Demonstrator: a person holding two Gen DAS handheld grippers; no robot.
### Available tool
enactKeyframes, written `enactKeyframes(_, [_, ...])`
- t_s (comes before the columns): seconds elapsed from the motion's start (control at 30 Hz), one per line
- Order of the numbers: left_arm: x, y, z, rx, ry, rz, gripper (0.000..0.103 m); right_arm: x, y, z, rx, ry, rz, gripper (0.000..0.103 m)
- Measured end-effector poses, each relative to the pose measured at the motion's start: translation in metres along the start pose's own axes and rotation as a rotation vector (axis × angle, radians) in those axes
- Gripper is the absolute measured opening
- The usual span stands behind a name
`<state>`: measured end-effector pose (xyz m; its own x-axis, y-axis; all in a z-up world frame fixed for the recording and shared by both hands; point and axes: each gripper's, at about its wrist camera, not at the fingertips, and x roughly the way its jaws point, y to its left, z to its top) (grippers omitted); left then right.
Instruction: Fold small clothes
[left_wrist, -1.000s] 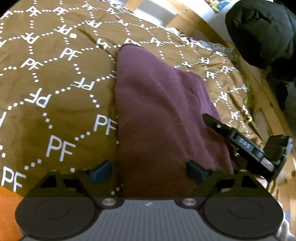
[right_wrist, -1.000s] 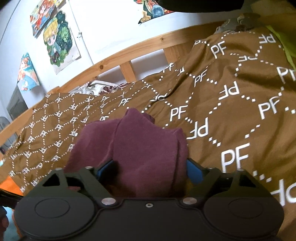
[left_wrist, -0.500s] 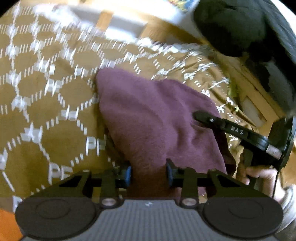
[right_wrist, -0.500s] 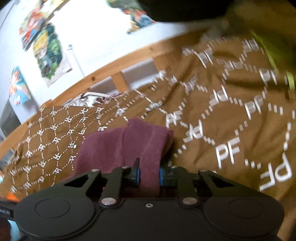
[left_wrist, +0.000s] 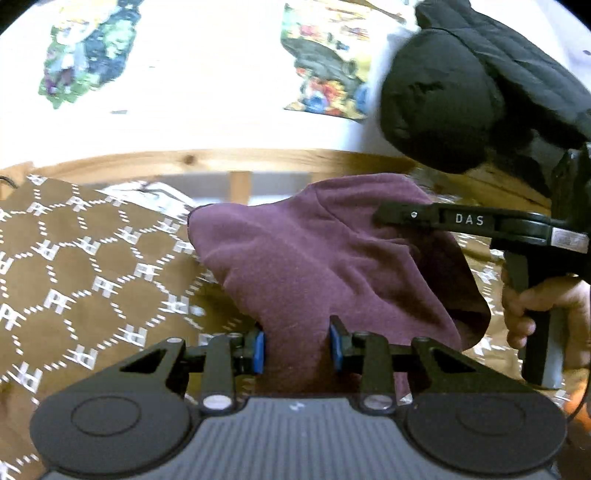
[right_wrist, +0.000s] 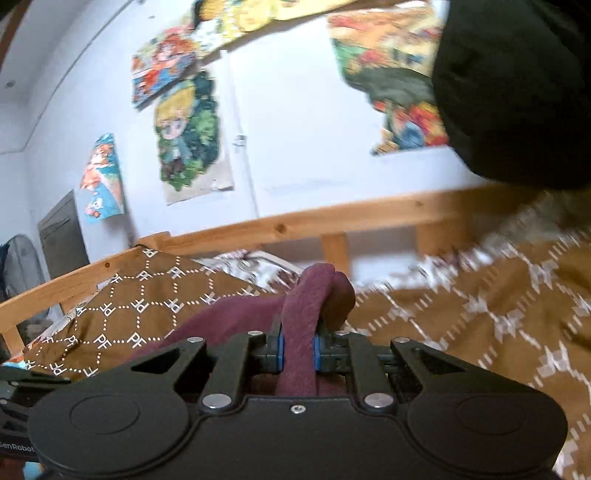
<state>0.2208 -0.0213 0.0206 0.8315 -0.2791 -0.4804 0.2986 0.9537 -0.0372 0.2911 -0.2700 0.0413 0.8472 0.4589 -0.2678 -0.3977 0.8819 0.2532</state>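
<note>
since the earlier frame, the maroon garment (left_wrist: 332, 266) has been lifted off the brown bedspread (left_wrist: 92, 280) toward the wooden rail (left_wrist: 221, 158); its near edge is clamped by the left gripper (left_wrist: 296, 350). in the right wrist view, a bunched fold of the garment is pinched in the right gripper (right_wrist: 298, 349), whose jaws are closing, below the rail.

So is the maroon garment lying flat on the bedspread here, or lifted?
Lifted. The maroon garment hangs bunched between the left gripper and right gripper, both pinching it, above the brown bedspread.
</note>
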Motion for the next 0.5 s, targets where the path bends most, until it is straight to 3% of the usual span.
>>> enactKeyframes(0.2, [0.032,0.023,-0.012,-0.052,0.012,0.083,0.036,0.059,0.001,-0.002,0.029,0.061,0.009,0.014])
enactKeyframes(0.5, [0.05,0.043,-0.038,-0.175,0.106,0.07,0.042,0.093,-0.026,-0.032,0.07,0.214,-0.068,0.017])
